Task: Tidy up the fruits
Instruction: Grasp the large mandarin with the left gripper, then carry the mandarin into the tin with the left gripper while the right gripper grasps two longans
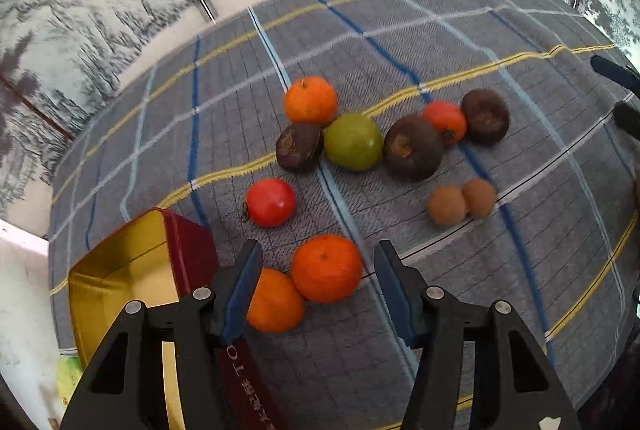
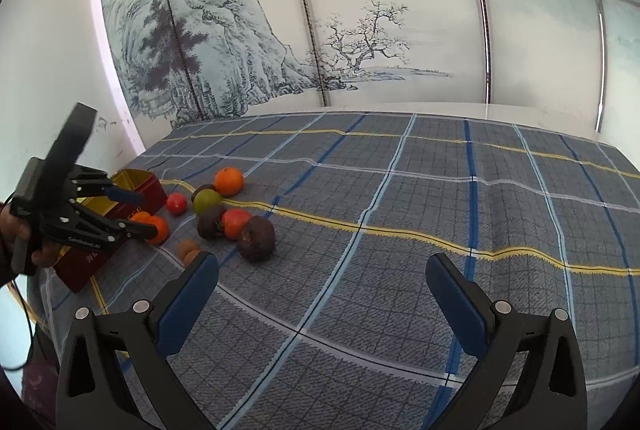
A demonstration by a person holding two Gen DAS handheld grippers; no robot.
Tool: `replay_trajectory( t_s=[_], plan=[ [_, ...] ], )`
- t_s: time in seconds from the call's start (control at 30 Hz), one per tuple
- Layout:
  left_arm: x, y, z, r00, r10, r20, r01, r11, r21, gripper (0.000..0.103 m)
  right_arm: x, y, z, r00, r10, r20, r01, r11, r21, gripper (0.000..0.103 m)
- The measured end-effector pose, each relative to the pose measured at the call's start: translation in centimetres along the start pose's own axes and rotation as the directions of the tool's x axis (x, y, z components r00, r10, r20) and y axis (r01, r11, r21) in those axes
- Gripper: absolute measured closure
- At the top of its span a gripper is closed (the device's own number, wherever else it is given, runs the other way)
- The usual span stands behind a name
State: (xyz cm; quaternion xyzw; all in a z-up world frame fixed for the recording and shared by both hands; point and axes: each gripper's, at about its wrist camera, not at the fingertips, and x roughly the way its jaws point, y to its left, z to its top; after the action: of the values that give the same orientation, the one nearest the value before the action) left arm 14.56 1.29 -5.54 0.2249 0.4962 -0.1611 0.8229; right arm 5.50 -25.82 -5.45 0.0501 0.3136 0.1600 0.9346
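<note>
Orange mandarins lie as a touching pair nearest the left gripper [image 1: 318, 280]: one mandarin [image 1: 326, 268] sits on the cloth between the two blue pads, and its neighbour [image 1: 276, 302] is partly hidden behind the left-hand pad [image 1: 242, 290]. That gripper's jaws stand part-way open and grip nothing; whether the pads touch the fruit cannot be told. Just beside the pair, a red tin [image 1: 120, 270] with a gold inside stands open at the table's near-left corner. Farther out a red tomato [image 1: 270, 202] lies alone, and beyond it a cluster: a third mandarin [image 1: 310, 99], a green fruit [image 1: 353, 141], three dark brown fruits, the nearest to the tin [image 1: 299, 147] touching the green one, and another red fruit [image 1: 445, 120]. Two small tan fruits [image 1: 462, 204] lie together, apart from the cluster. All rest on a grey plaid tablecloth [image 2: 400, 230] with blue and yellow stripes. The right gripper [image 2: 322, 294] hovers over bare cloth, well apart from the fruit, jaws wide open and empty. A painted landscape screen [image 2: 280, 50] stands behind the table.
</note>
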Motion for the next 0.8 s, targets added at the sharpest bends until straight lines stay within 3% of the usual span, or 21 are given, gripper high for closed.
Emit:
replay_trajectory(
  t_s=[0.13, 0.17, 0.23, 0.37, 0.47, 0.6, 0.8],
  plan=[
    [0.9, 0.3, 0.1, 0.999, -0.032, -0.030, 0.032, 0.999, 0.015, 0.049, 0.1, -0.3, 0.0, 1.000, 0.000, -0.004, 0.000, 1.000, 0.005, 0.000],
    [1.1, 0.3, 0.2, 0.999, -0.033, -0.035, 0.034, 0.999, 0.020, 0.052, 0.3, -0.3, 0.0, 1.000, -0.002, -0.007, 0.002, 1.000, 0.006, 0.000],
    [1.6, 0.4, 0.0, 0.996, -0.066, -0.056, 0.067, 0.998, 0.013, 0.069, 0.4, -0.3, 0.1, 1.000, -0.006, -0.014, 0.006, 1.000, 0.009, 0.000],
    [1.2, 0.8, 0.0, 0.998, -0.059, -0.036, 0.058, 0.998, -0.026, 0.071, 0.8, -0.4, 0.1, 1.000, -0.012, -0.022, 0.012, 1.000, 0.010, 0.000],
    [-0.2, 0.3, -0.6, 0.999, -0.036, 0.012, 0.037, 0.993, -0.116, 0.071, 1.1, -0.4, 0.2, 0.999, -0.017, -0.031, 0.017, 1.000, 0.010, 0.000],
    [-3.2, -0.9, -2.1, 0.990, -0.076, 0.115, 0.105, 0.955, -0.276, 0.071, 1.4, -0.2, 0.2, 0.999, -0.014, -0.038, 0.014, 1.000, -0.002, 0.000],
    [-6.2, -3.3, -4.1, 0.976, -0.068, 0.208, 0.141, 0.922, -0.360, 0.071, 1.6, 0.6, -0.1, 0.999, 0.009, -0.048, -0.012, 0.998, -0.056, 0.000]
  ],
)
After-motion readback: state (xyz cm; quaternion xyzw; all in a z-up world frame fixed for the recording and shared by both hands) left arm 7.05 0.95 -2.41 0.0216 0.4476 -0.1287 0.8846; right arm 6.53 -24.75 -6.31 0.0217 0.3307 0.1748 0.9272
